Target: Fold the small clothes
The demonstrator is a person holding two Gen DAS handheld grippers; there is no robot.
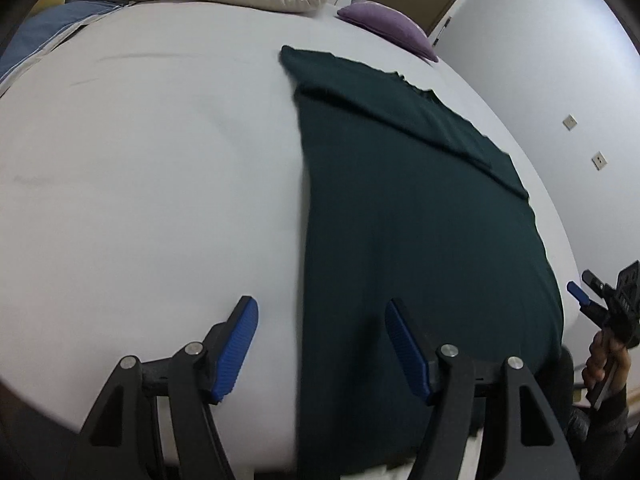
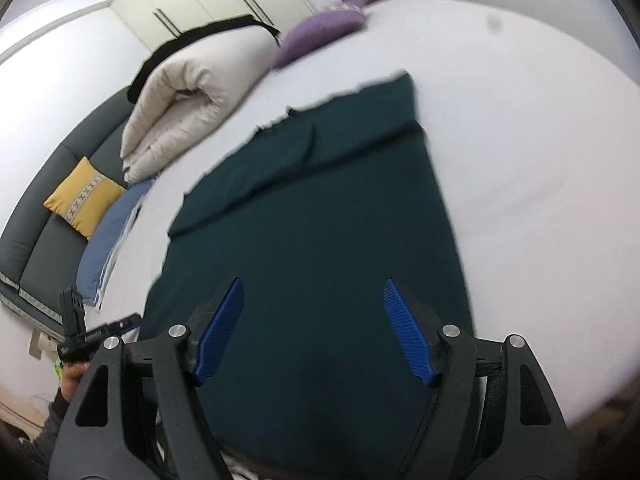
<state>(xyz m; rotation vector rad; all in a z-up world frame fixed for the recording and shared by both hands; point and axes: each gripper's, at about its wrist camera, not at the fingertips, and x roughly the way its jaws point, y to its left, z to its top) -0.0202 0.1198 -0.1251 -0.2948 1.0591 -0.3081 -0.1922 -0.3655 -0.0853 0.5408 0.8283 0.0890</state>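
Observation:
A dark green garment lies flat on the white bed, folded into a long strip with a folded-over band at its far end. In the left wrist view my left gripper hovers open over the garment's near left edge, with nothing between its blue pads. My right gripper is open above the near end of the same garment, its pads apart and holding nothing. The right gripper also shows at the right edge of the left wrist view, held by a hand.
A rolled beige duvet and a purple cushion lie at the far end of the bed. A blue pillow and a yellow cushion on a dark sofa are at the left. A wall with sockets runs along the right.

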